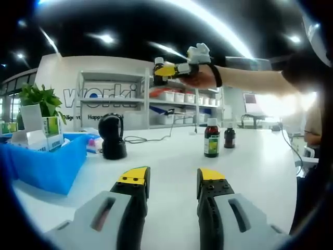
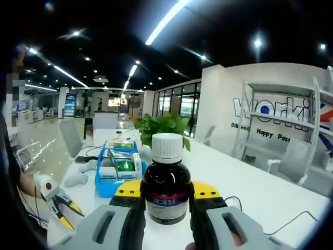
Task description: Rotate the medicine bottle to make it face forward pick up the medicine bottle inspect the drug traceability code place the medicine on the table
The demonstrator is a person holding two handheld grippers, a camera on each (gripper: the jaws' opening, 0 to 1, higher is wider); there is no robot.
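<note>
Right gripper view: the right gripper (image 2: 167, 195) is clamping a dark medicine bottle (image 2: 166, 190) between its yellow-tipped jaws, bottle upright, white cap (image 2: 167, 148) up, label band (image 2: 166, 204) turned toward the camera. Judging by that, it is being held up for the traceability-code check; the print on the label is too small to read here. Left gripper view is showing the same thing from outside: the right gripper (image 1: 167, 70) with a hand (image 1: 200, 78) on it is raised high above the white table (image 1: 171, 156), carrying the bottle (image 1: 158, 70) well clear of the surface, probably so the label is getting unobstructed light from the ceiling strips. The left gripper (image 1: 173, 179) is hanging low over the table with its jaws parted wide and nothing between them, looking idle; it also appears in the right gripper view (image 2: 65, 205), down at the left. Two more bottles (image 1: 212, 138) are standing upright near each other on the table, apart from a black round device (image 1: 112, 136) and a blue bin (image 1: 49, 161) holding boxes. My read: inspection is underway, set-down on the table not yet done.
</note>
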